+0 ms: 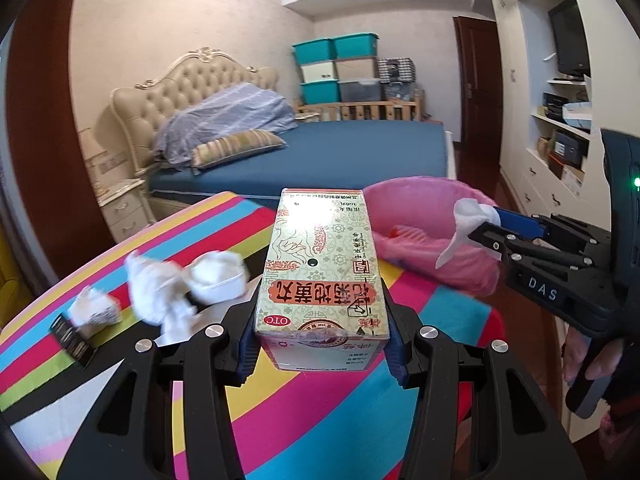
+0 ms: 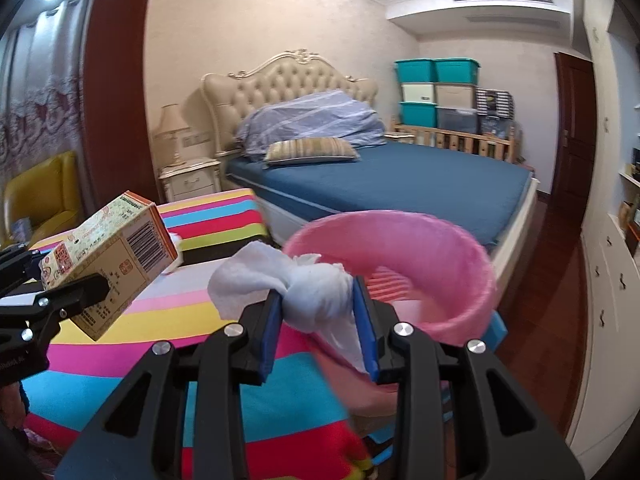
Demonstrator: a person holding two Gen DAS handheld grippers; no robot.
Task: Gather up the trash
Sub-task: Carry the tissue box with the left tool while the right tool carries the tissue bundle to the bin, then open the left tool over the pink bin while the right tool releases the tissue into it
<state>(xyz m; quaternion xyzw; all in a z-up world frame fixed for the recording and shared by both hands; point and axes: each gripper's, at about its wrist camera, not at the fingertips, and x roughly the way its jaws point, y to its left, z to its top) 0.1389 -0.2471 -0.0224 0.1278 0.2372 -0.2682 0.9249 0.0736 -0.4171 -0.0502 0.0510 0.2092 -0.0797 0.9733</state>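
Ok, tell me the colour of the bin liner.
Pink bin liner, clearest in the right wrist view.

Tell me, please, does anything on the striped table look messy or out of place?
Yes: crumpled white tissues lie strewn over the striped table beside a small dark box, outside the pink-lined bin. Otherwise nothing looks spilled or damaged.

This is a home bedroom. A bed with a tufted cream headboard [image 2: 288,80] and blue sheet [image 2: 400,184] fills the middle of the frame, a cream nightstand [image 2: 190,184] with a lamp [image 2: 170,128] sits at its left, teal plastic storage bins [image 2: 436,72] stack at upper right, and white built-in shelves [image 1: 560,120] line the right edge.
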